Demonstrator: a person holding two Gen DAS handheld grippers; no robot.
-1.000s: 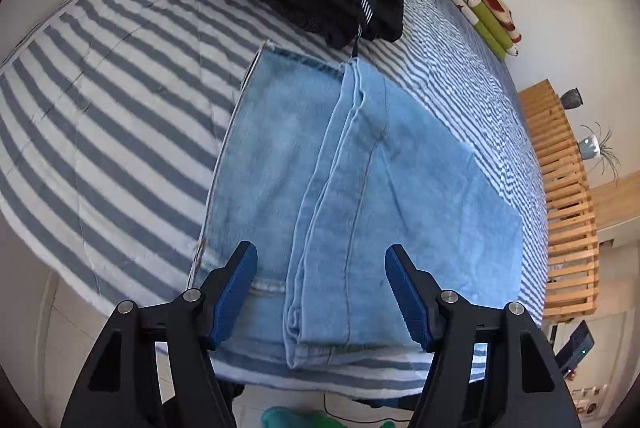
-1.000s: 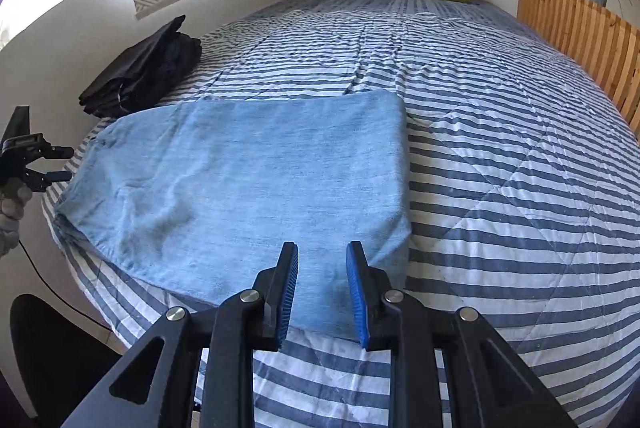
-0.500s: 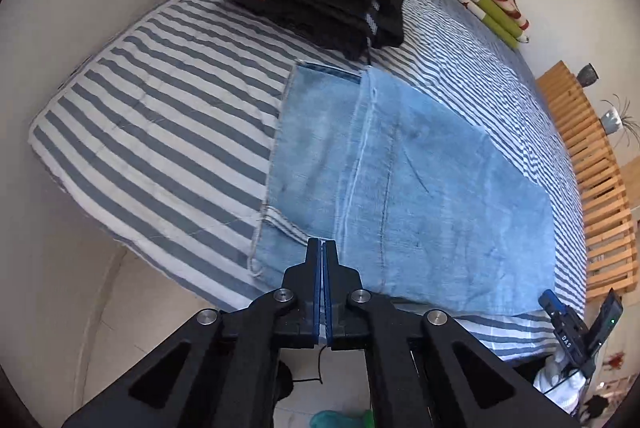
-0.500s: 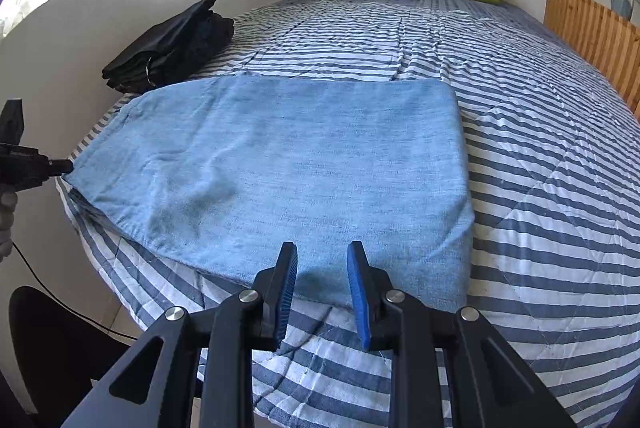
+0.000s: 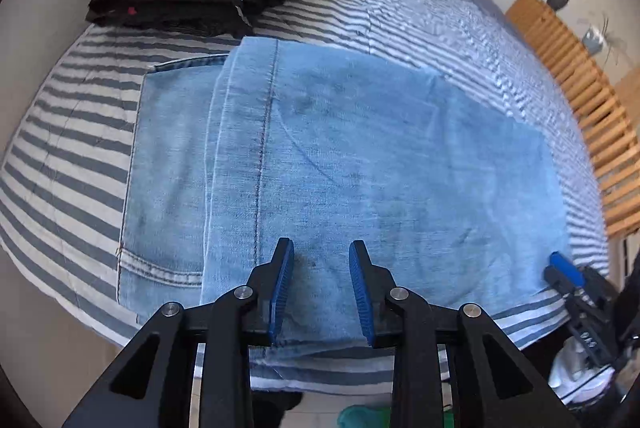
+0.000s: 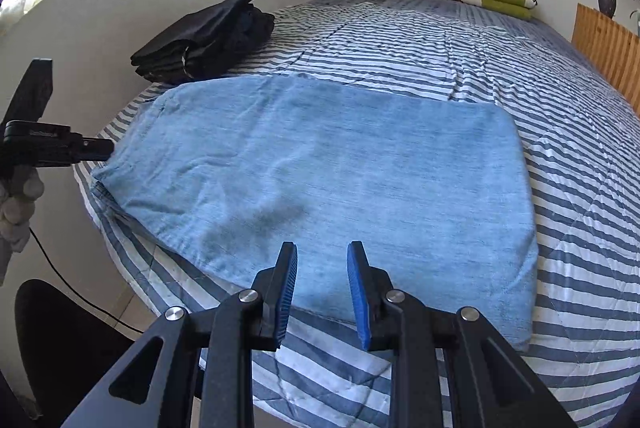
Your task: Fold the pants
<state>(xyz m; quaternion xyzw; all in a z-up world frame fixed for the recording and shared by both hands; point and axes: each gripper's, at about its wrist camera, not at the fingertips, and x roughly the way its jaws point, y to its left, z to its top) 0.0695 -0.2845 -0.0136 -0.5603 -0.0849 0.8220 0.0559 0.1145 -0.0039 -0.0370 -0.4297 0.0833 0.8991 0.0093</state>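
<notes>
Both grippers, left [image 5: 321,284] just reopened and right [image 6: 322,288], hover slightly parted, empty, above folded jeans [image 5: 360,168].

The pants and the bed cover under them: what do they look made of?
Pants: light blue denim, matte and faded, judging by the woven grain and stitched seams. Bed cover: soft quilted cloth, probably cotton, blue-and-white striped, with stitch lines puckering it.

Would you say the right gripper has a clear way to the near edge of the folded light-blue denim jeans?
Probably yes: the right gripper hangs open just above the folded light-blue denim jeans, and nothing lies between them.
</notes>
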